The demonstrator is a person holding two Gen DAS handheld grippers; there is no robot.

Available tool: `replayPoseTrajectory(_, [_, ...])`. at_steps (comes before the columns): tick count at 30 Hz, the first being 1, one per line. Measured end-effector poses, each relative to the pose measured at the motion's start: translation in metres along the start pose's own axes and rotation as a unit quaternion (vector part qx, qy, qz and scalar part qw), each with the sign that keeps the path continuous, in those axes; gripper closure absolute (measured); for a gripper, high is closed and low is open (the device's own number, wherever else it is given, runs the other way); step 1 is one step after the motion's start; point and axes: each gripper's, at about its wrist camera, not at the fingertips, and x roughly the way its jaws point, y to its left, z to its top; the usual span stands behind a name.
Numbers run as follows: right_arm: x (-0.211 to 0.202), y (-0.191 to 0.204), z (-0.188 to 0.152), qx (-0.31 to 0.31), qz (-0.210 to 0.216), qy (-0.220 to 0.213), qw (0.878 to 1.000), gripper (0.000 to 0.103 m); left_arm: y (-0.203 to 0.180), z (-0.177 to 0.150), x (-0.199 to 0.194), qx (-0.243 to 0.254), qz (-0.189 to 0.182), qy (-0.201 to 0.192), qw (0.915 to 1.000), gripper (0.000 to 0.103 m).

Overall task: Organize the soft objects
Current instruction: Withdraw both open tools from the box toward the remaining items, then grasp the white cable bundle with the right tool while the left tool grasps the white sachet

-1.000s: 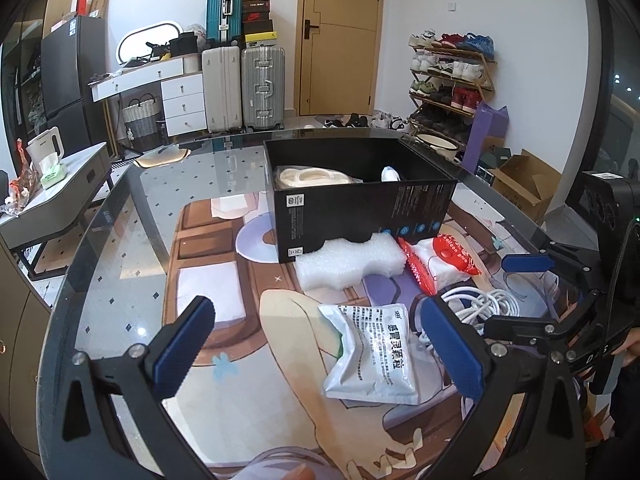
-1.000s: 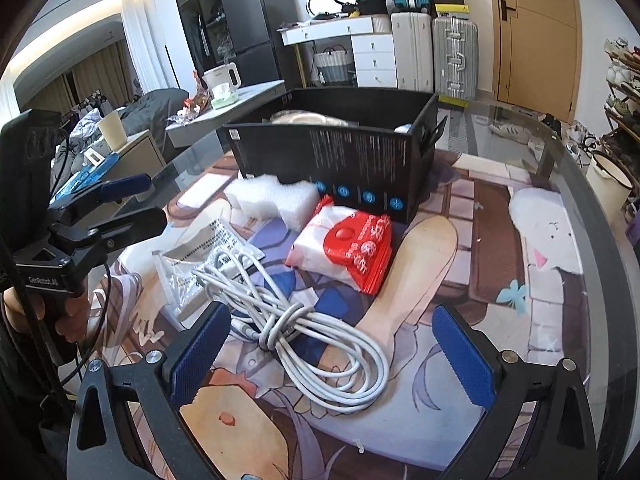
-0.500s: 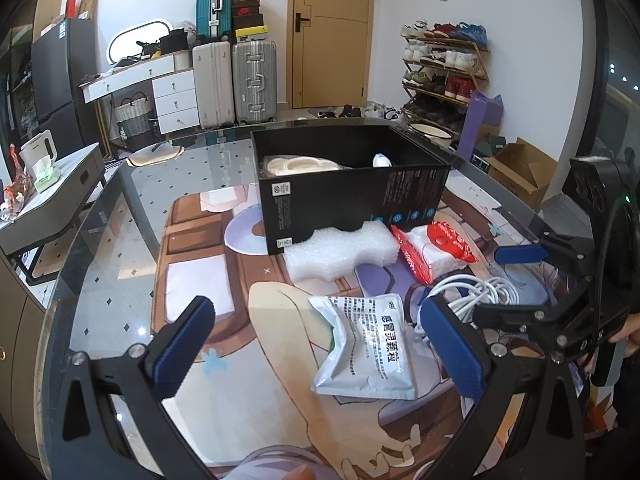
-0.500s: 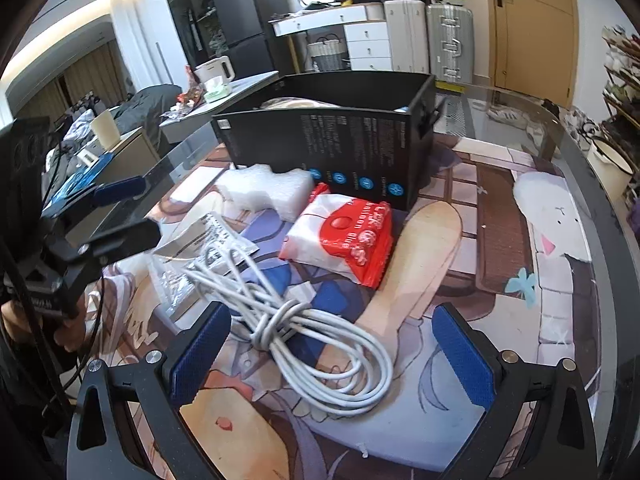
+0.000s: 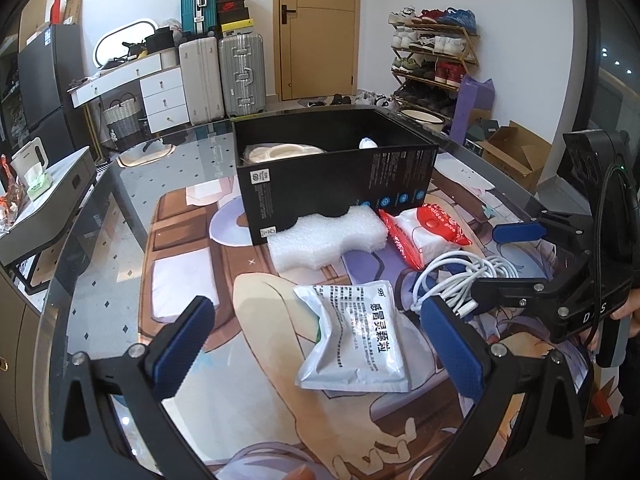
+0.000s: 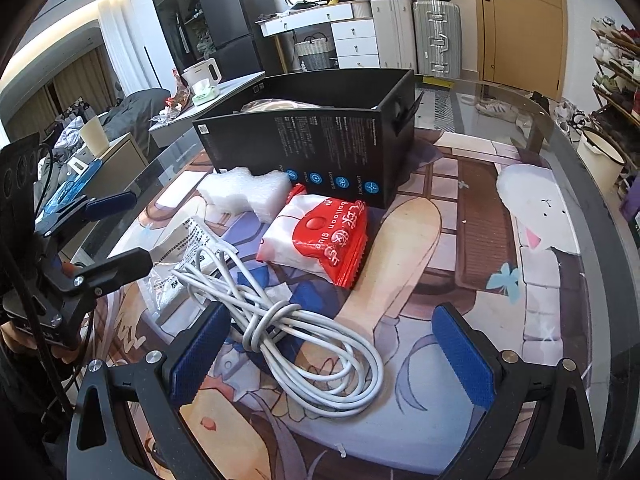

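A round glass table (image 5: 100, 216) with a bright cartoon mat (image 6: 472, 264) on it holds everything. A big black cardboard box (image 5: 336, 184) stands open near the middle of the table, with a pale flat thing (image 5: 276, 152) inside it. Just in front of the box lies a white bumpy foam block (image 5: 326, 242), touching the box wall. Beside the foam sits a red and white soft packet (image 6: 320, 236). Nearer lies a silver foil pouch with black writing (image 5: 356, 344), flat on the mat. Next to it is a bundle of white cable (image 6: 296, 332), looped and knotted. The left gripper (image 5: 320, 344) hangs above the silver pouch with its blue pads spread wide and nothing between them. The right gripper (image 6: 324, 352) hangs over the white cable, also spread wide and holding nothing.
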Motion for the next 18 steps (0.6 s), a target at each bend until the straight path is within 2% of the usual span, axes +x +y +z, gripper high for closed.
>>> replayPoseTrajectory(15, [0.01, 0.021, 0.003, -0.052, 0.029, 0.021, 0.998, 0.001, 0.001, -0.001, 0.001, 0.001, -0.001, 0.004, 1.0, 0.0])
replayPoseTrajectory(18, [0.009, 0.026, 0.002, -0.063, 0.04, 0.025, 0.997, 0.005, 0.003, -0.001, 0.001, -0.001, 0.0, 0.004, 1.0, 0.0])
